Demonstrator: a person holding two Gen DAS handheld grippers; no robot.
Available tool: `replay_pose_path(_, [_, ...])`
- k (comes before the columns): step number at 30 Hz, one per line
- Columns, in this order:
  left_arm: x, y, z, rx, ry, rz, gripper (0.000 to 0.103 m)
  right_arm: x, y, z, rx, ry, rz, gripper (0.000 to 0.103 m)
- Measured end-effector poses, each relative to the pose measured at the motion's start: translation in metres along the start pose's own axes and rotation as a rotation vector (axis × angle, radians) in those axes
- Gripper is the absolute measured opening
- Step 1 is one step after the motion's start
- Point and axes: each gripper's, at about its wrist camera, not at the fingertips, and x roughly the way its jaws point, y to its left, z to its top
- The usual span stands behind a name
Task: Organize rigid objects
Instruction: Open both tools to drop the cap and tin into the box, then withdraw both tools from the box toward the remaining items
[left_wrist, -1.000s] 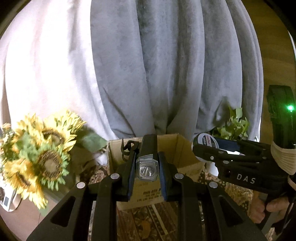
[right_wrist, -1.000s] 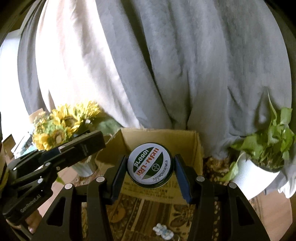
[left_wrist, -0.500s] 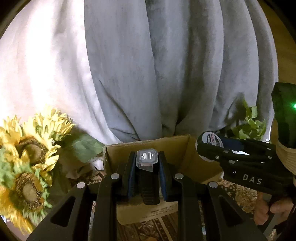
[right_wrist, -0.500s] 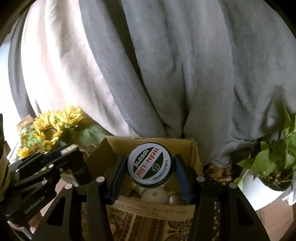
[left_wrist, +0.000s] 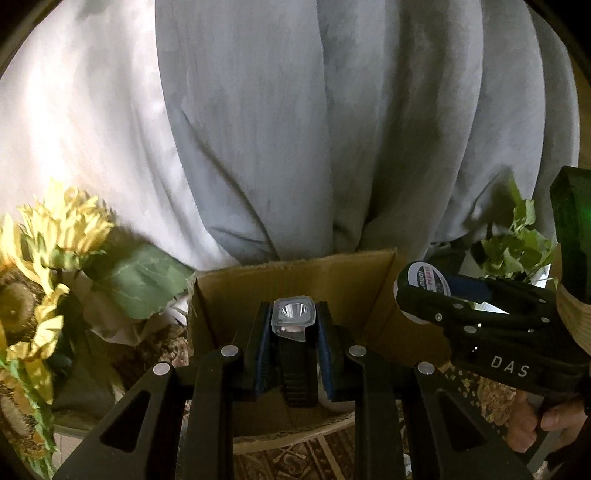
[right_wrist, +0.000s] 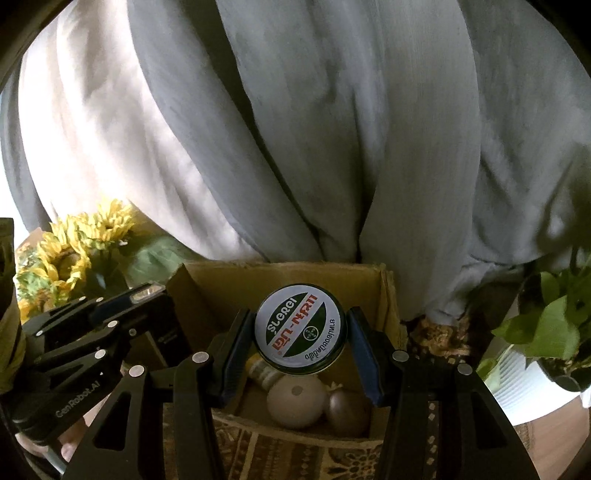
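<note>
Progress: brown cardboard box (right_wrist: 384, 295) holds pale ball (right_wrist: 295, 400), brownish ball (right_wrist: 349, 408) | left tongs (left_wrist: 293, 325) clamp black clear-lensed flashlight (left_wrist: 293, 314) over it | right tongs (right_wrist: 301, 336) clamp round green-white tin (right_wrist: 300, 332) over it | both unreleased.

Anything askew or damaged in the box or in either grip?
Nothing stands out. Flashlight sits straight in the left gripper, tin squarely in the right gripper, both over the open box. No spill or damage shows.

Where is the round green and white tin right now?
The round tin sits clamped in the right gripper, centre of the right wrist view, over the open cardboard box. In the left wrist view it shows at right, beside the box's right wall.
</note>
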Motion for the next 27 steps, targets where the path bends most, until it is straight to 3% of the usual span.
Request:
replay_pose_path(2, [0.004,0.001,0.001,-0.01,0.019,0.0,0.041,0.006,-0.003,-0.001,0.014,0.023,-0.001,0.053])
replay_pose_path(3, [0.004,0.001,0.001,-0.013,0.022,0.001,0.051,0.009,-0.005,-0.002,0.024,0.034,-0.003,0.058])
replay_pose_path(4, [0.003,0.001,0.0,-0.015,0.017,0.007,0.055,0.012,-0.007,-0.002,0.036,0.047,-0.005,0.062])
replay_pose_path(6, [-0.002,-0.001,-0.001,-0.006,0.004,0.031,0.056,0.013,-0.01,-0.003,0.061,0.053,-0.015,0.07])
replay_pose_path(9, [-0.013,-0.003,-0.005,0.01,-0.016,0.075,0.066,0.004,-0.008,-0.005,0.052,0.028,-0.033,0.07])
replay_pose_path(15, [-0.036,-0.004,-0.014,0.02,-0.049,0.126,0.075,-0.021,-0.001,-0.012,0.046,-0.029,-0.101,0.08])
replay_pose_path(22, [-0.065,-0.011,-0.022,0.054,-0.089,0.194,0.085,-0.045,0.006,-0.021,0.043,-0.043,-0.113,0.081])
replay_pose_path(27, [-0.079,-0.014,-0.034,0.048,-0.092,0.197,0.088,-0.062,0.013,-0.028,0.011,-0.065,-0.126,0.081])
